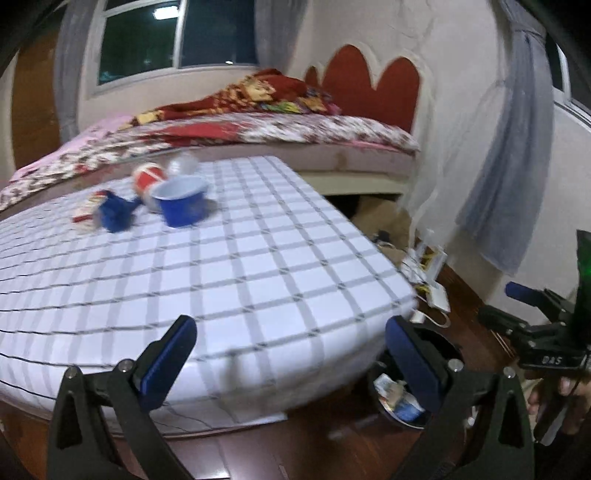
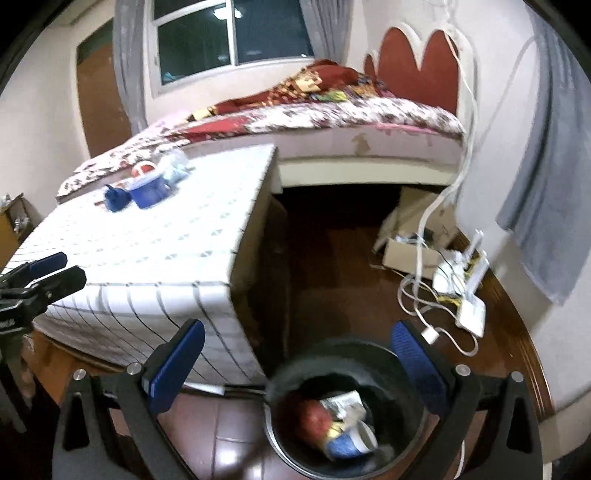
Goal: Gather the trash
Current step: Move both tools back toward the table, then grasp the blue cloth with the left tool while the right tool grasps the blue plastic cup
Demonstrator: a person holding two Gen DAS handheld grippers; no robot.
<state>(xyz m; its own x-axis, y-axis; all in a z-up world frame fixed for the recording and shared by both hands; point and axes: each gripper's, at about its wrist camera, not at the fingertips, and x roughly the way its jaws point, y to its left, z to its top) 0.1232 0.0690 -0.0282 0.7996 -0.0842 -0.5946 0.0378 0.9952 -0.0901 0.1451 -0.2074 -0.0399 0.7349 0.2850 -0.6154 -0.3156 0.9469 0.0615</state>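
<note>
Between pickups, both tools empty.
My right tool [image 2: 295, 363] gapes over the bin [image 2: 399, 373], left tool [image 1: 291, 354] spread too; next I reach the blue cup [image 1: 183, 205] on the surface [image 1: 258, 266].

A bed [image 2: 332, 122] with a red headboard [image 2: 417, 62] stands under a dark window [image 2: 236, 33]; the wooden floor [image 2: 332, 258] is dark brown.

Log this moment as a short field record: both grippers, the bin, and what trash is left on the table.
left gripper: open, empty, over the near table edge
right gripper: open, empty, above the bin
bin: on the floor beside the table, holds several trash items
table: checked cloth
trash left: blue cup, red cup, crumpled blue piece
</note>
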